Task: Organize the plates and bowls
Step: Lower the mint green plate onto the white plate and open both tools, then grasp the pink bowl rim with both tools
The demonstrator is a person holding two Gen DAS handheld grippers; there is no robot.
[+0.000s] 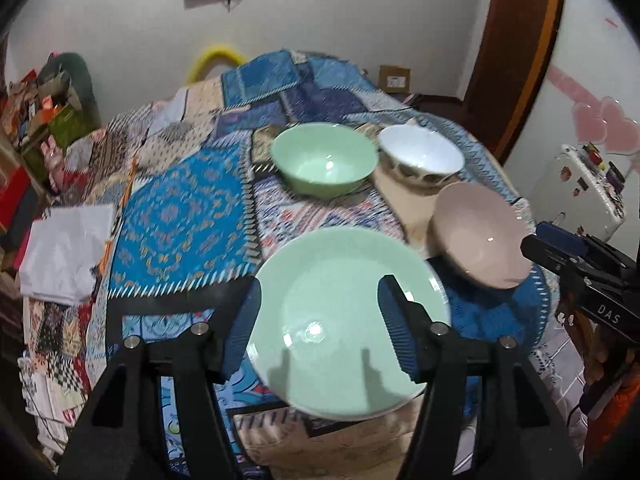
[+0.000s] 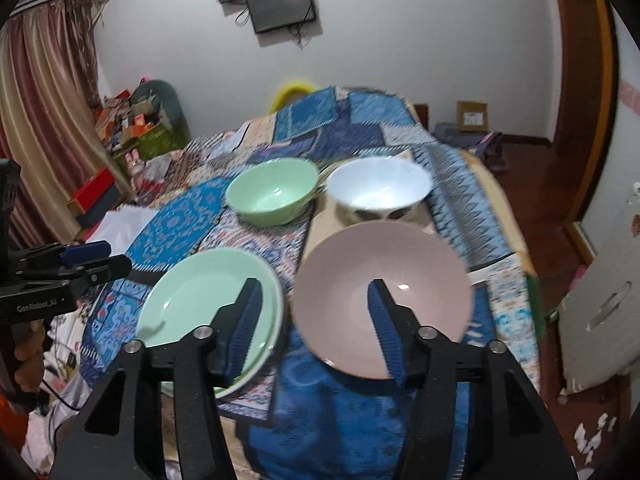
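A patchwork cloth [image 1: 180, 216] in blues and patterned squares covers the surface, and four dishes sit on its right half. At the near edge, furthest left of the four, lies the green plate [image 1: 344, 320]; the left gripper [image 1: 320, 320] hangs above it with its jaws released, the blue ribbed fingers [image 1: 244, 328] spread to either side of the plate's view and pressing on nothing. Just to the right of it, towards the near right corner, rests the pink plate [image 2: 380, 296], and the right gripper [image 2: 316, 320] hovers over the gap between the two plates, likewise slack and empty. Behind them, further from the near edge, the green bowl [image 1: 324, 160] stands on the left and the white bowl [image 1: 420, 156] close beside it on the right, both upright.
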